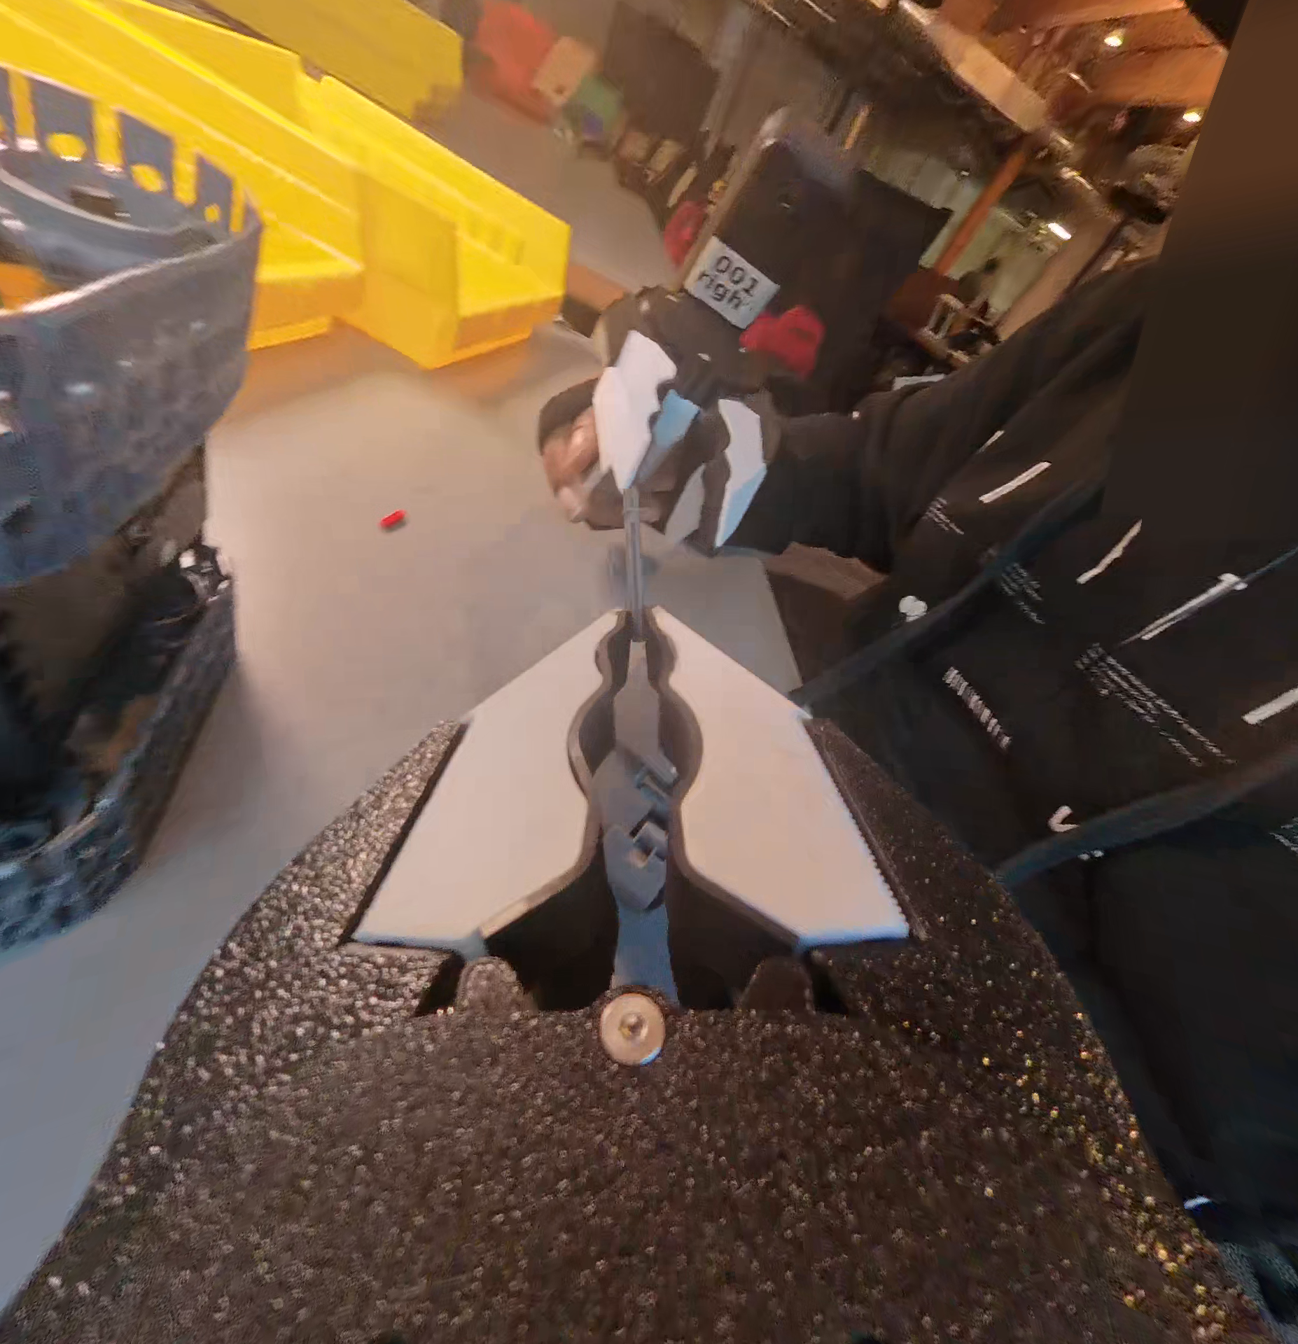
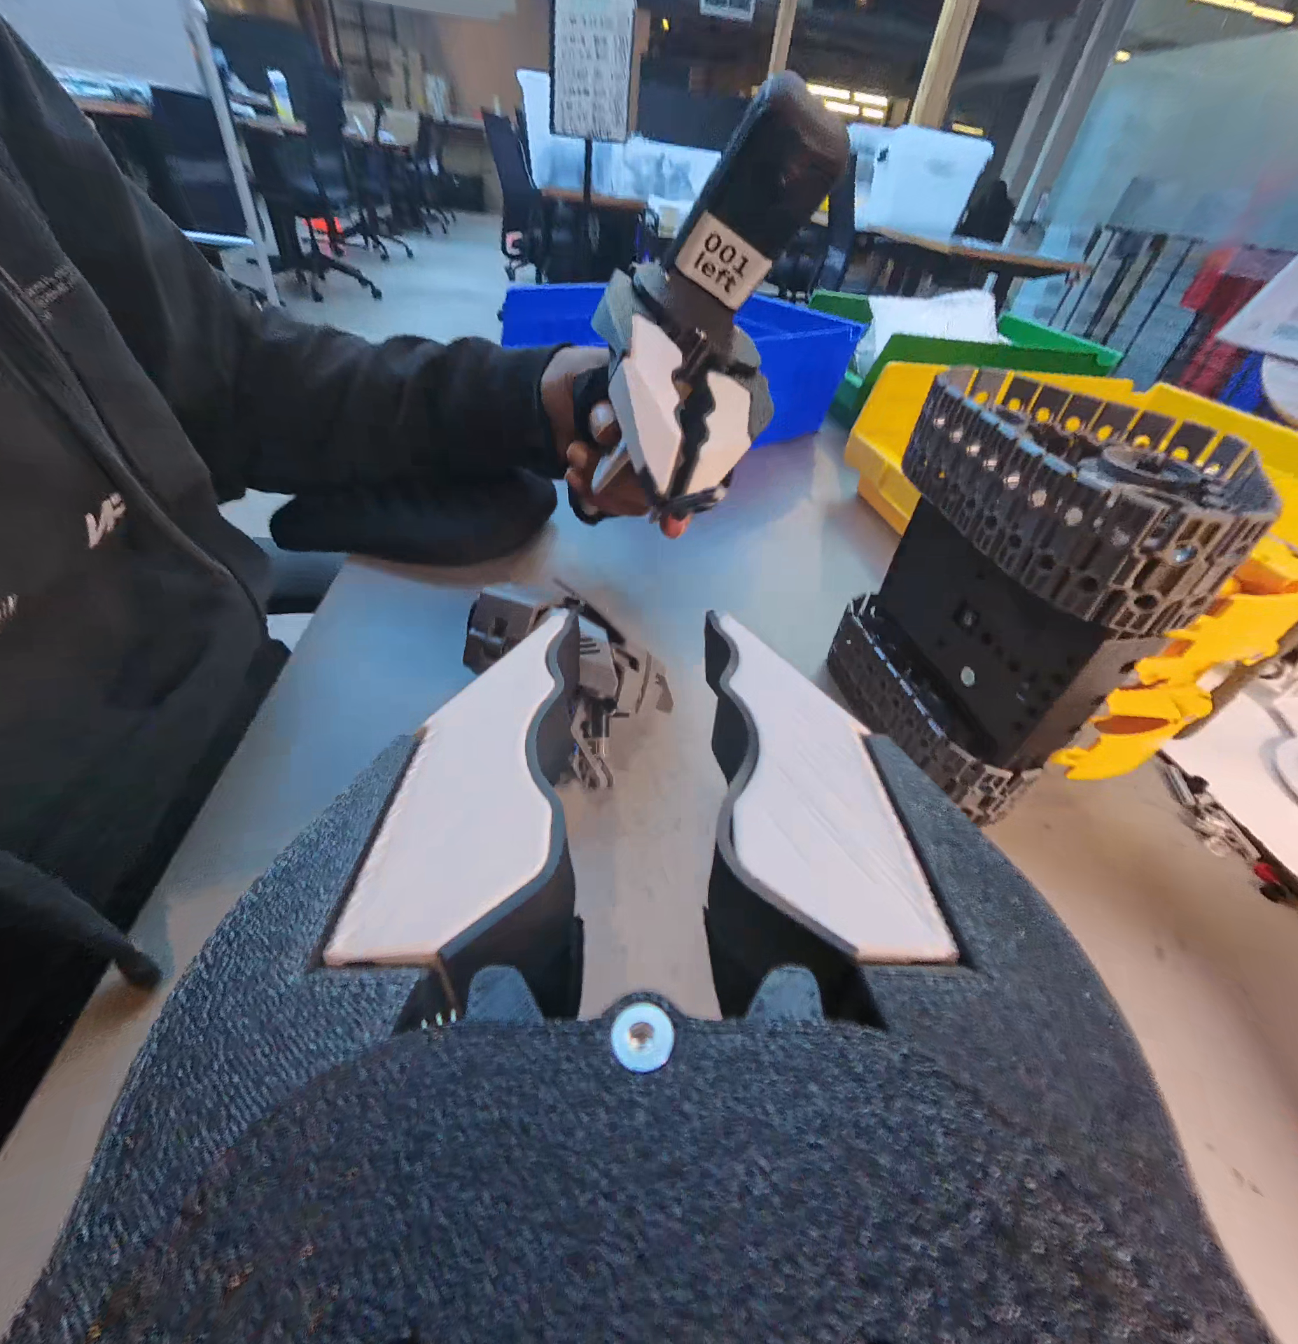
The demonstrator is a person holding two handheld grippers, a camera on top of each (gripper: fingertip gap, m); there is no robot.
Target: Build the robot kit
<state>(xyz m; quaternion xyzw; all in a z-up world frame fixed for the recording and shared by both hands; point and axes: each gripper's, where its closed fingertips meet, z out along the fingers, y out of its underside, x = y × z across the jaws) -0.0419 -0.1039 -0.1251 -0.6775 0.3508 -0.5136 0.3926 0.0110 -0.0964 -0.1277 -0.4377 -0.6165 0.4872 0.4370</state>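
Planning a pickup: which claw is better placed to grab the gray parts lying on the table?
Right. The right claw is open, directly over the gray parts. The left claw is shut on a gray piece.

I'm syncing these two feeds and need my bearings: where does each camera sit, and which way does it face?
Left wrist view: on the left gripper, shut on a grey plastic part, facing the right gripper and yellow bin; sleeve visible.
Right wrist view: on the open right gripper, over grey parts, facing the left gripper and black link stack.
Shared: grey table, both grippers.
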